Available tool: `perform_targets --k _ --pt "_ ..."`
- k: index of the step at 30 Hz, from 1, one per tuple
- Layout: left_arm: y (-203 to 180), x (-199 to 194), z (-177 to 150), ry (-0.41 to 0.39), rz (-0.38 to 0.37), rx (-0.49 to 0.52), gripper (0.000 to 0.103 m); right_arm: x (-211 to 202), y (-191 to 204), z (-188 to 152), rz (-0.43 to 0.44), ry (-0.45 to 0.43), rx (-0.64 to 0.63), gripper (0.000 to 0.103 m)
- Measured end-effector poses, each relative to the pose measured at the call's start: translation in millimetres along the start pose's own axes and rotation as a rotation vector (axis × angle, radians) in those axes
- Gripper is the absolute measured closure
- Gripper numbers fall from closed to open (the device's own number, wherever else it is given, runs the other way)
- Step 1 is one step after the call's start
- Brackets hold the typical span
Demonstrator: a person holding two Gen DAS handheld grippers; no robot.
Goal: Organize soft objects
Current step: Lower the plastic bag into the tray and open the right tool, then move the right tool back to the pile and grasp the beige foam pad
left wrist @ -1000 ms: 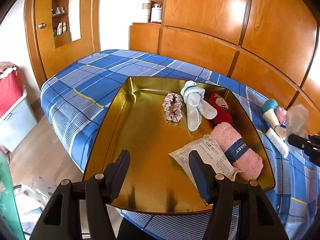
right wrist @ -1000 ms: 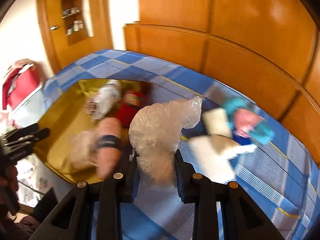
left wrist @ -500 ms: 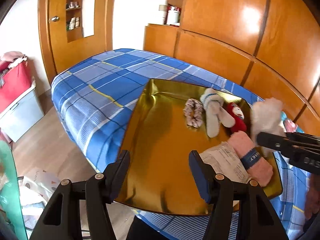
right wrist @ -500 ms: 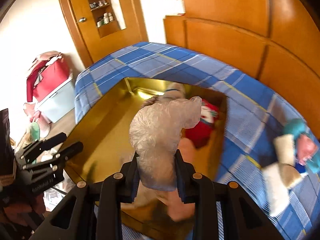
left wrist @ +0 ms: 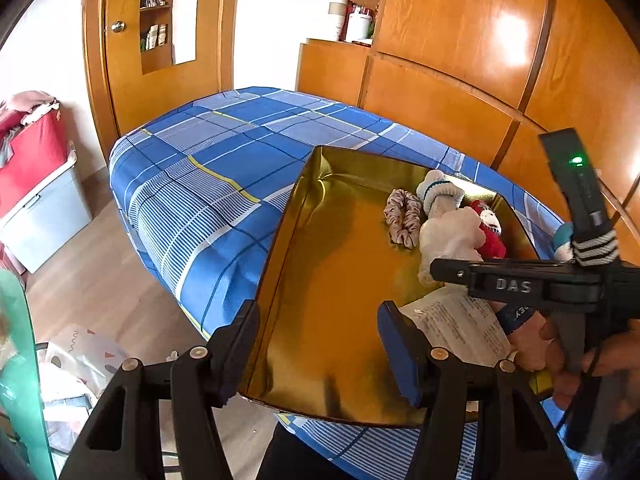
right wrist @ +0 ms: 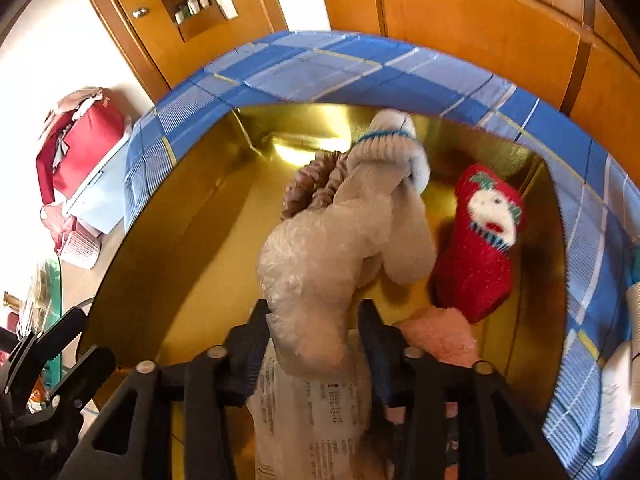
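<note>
A gold tray [left wrist: 320, 280] lies on the bed. It holds a pink scrunchie [right wrist: 316, 188], a white sock [right wrist: 392, 168], a red sock [right wrist: 480, 240], a pink towel [right wrist: 436, 336] and a printed packet [right wrist: 316, 412]. My right gripper [right wrist: 316, 320] points down into the tray with its jaws opening. A white fluffy thing in a clear bag [right wrist: 316, 264] stands between them, leaning on the white sock, with a gap showing at the right pad. My left gripper [left wrist: 316, 332] is open and empty over the tray's near edge.
The bed has a blue plaid cover [left wrist: 200, 184] and wooden cabinets [left wrist: 460, 100] stand behind it. More soft items [right wrist: 616, 400] lie on the cover right of the tray. A red bag on a grey box [left wrist: 32, 160] sits on the floor at left.
My right gripper carried the bagged fluffy thing from the bed into the tray, lowered it, and its jaws have begun to part. The left gripper's view has shifted a little to the left.
</note>
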State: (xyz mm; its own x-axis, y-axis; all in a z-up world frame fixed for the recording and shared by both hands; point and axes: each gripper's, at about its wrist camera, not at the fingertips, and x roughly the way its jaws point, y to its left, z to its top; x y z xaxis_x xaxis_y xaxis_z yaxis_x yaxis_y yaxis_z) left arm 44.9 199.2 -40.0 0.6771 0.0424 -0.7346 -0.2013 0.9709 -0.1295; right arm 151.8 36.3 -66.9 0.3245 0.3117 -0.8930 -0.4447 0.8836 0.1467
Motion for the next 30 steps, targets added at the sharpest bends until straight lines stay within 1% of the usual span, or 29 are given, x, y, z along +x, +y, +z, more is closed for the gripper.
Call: perform_targets --k 4,10,15,20,25,30 --pt "-2.6 -0.3 0.0 0.002 -0.004 0.004 0.041 -9.8 -8.4 -5.1 0.029 -0.014 0.038 0.057" --pt "-8.1 -7.0 1.4 -0.016 -0.009 0.021 0.041 -30.6 -11.9 -12.6 0.041 -0.077 0.062 0.057" --pt "-15.8 -11.3 0.8 -0.02 -0.015 0.042 0.041 -51.0 -15.2 -21.9 0.023 -0.127 0.059 0.057" --pt "-27.9 -14.5 -1.7 -0.021 -0.027 0.073 0.041 -62.8 -25.4 -33.6 0.008 -0.148 0.069 0.057" --pt "-39.8 -17.2 -3.5 -0.021 -0.037 0.102 0.041 -74.7 -39.3 -46.9 0.007 -0.171 0.098 0.057" --pt "-48.7 -19.0 -6.0 -0.02 -0.039 0.129 0.041 -93.0 -57.3 -59.1 -0.021 -0.217 0.133 0.057"
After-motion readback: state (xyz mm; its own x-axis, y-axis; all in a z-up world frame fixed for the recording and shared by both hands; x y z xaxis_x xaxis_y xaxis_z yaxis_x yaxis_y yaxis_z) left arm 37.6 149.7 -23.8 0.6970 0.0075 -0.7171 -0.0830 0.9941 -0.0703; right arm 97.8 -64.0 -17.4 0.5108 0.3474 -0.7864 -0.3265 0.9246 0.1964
